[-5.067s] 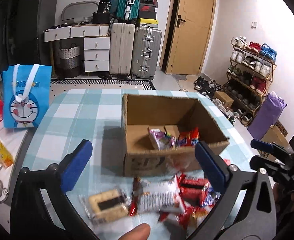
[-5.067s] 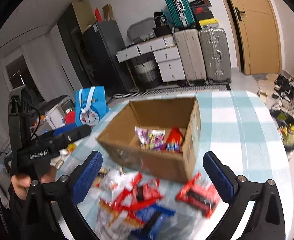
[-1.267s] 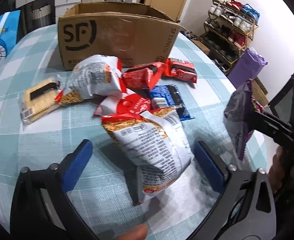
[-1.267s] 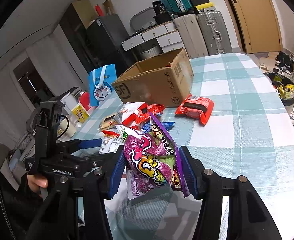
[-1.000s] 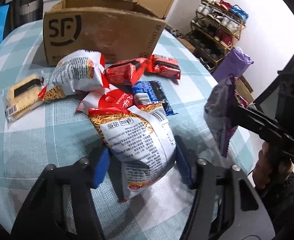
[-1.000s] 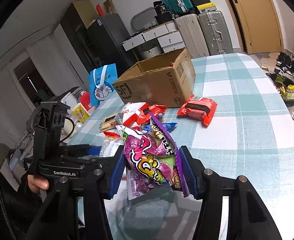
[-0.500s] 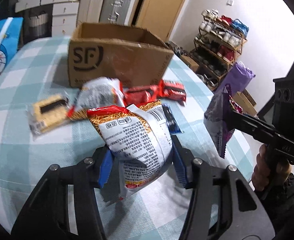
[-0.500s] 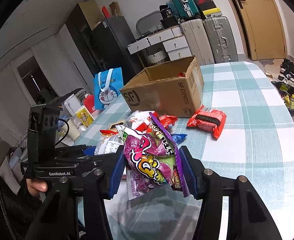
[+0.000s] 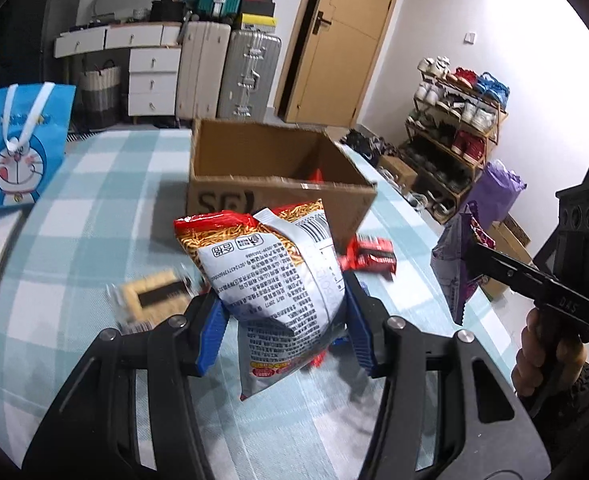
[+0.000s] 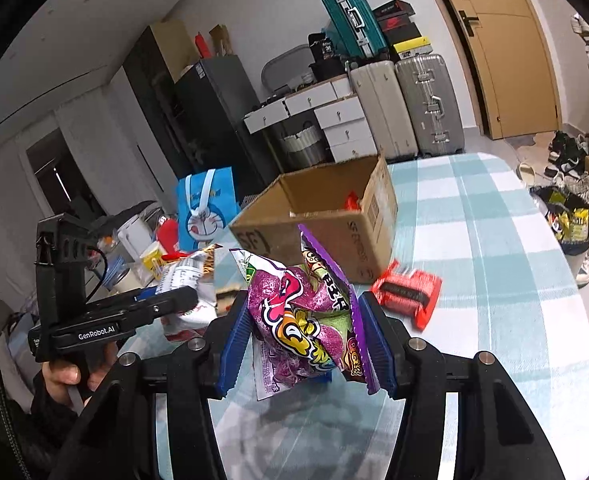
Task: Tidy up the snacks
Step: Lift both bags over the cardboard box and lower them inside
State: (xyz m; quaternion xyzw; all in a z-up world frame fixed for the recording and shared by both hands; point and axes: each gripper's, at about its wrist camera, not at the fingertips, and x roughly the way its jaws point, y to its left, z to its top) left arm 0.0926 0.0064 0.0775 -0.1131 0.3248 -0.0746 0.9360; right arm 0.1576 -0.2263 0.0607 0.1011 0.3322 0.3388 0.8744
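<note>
Left gripper (image 9: 284, 330): jaws clamped on the noodle snack bag (image 9: 272, 280), one blue pad pressed into each side of it; the bag is held up off the worktop (image 9: 74, 208), its white printed back facing the camera and its red top edge upward.
Right gripper (image 10: 308, 344): jaws clamped on the purple snack bag (image 10: 306, 320), crumpled between the blue pads and lifted clear of the cloth; in the left wrist view the same bag (image 9: 452, 264) hangs at the tip of the right gripper (image 9: 472, 250), out past the worktop's right edge.
Cardboard box (image 9: 278, 184): open-topped, standing on the worktop beyond both grippers, printed side toward the cameras; something red shows inside at its right wall.
Red packet (image 9: 370, 256): lying flat on the cloth just beside the box's near right corner, blurred in both views.
Biscuit pack (image 9: 152, 298): clear wrapper, pale contents, lying on the worktop left of the held noodle bag; blurred.
Other snacks: parts of a red and a blue wrapper show under the noodle bag, mostly hidden.
Worktop: covered in a teal-and-white checked cloth.
Blue cartoon bag (image 9: 20, 144): upright at the worktop's far left edge.
Room behind: suitcases (image 9: 230, 72), white drawers and a wooden door (image 9: 338, 40); a shoe rack (image 9: 454, 120) along the right wall.
</note>
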